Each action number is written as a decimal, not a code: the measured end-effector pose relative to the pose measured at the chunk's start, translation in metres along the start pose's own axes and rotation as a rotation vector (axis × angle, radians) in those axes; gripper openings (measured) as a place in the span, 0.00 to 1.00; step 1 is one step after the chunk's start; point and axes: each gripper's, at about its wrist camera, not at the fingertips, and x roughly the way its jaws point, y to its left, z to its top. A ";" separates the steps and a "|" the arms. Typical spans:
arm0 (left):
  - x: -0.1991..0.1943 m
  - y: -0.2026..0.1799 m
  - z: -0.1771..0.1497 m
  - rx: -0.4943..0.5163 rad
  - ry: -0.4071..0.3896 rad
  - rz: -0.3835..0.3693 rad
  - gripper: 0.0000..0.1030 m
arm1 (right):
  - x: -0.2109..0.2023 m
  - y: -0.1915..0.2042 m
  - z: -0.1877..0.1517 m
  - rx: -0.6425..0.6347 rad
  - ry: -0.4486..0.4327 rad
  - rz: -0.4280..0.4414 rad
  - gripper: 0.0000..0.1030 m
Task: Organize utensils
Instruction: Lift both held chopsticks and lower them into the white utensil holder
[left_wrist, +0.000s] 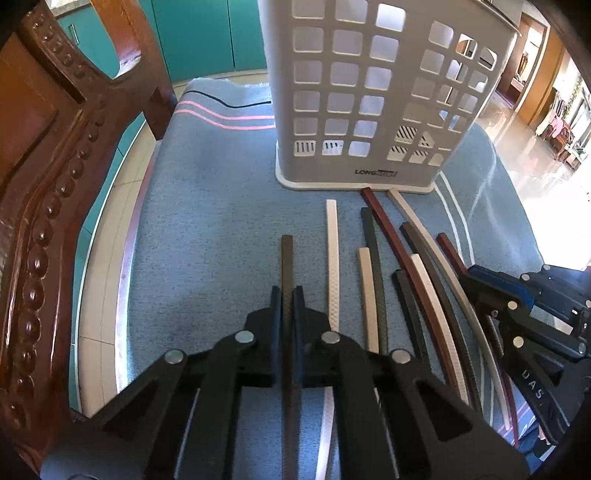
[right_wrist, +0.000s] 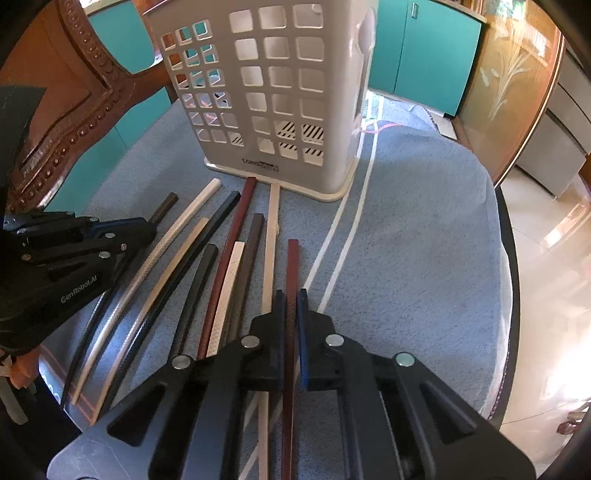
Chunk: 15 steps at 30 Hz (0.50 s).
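Observation:
Several chopsticks in white, black, brown and dark red (left_wrist: 413, 266) lie side by side on a blue cloth (left_wrist: 207, 229), in front of a white perforated utensil holder (left_wrist: 369, 96). My left gripper (left_wrist: 287, 295) is shut on a dark brown chopstick (left_wrist: 287, 258) at the left of the row. My right gripper (right_wrist: 291, 299) is shut on a dark red chopstick (right_wrist: 293, 266) at the right of the row. The holder also shows in the right wrist view (right_wrist: 280, 92). The left gripper shows there at the left (right_wrist: 122, 236), and the right gripper shows in the left wrist view (left_wrist: 480, 284).
A carved wooden chair back (left_wrist: 44, 177) stands close on the left. Teal cabinets (right_wrist: 424, 55) are behind. The round table edge (right_wrist: 509, 258) curves on the right, with tiled floor (right_wrist: 546, 295) beyond.

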 end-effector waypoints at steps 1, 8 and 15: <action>-0.001 0.000 0.000 -0.002 -0.006 -0.004 0.07 | -0.004 -0.002 0.001 0.003 -0.022 -0.006 0.06; -0.062 -0.005 -0.001 0.012 -0.201 0.001 0.07 | -0.090 -0.031 0.010 0.060 -0.260 0.039 0.06; -0.165 -0.009 -0.006 0.030 -0.431 -0.066 0.07 | -0.190 -0.047 0.005 0.066 -0.468 0.088 0.06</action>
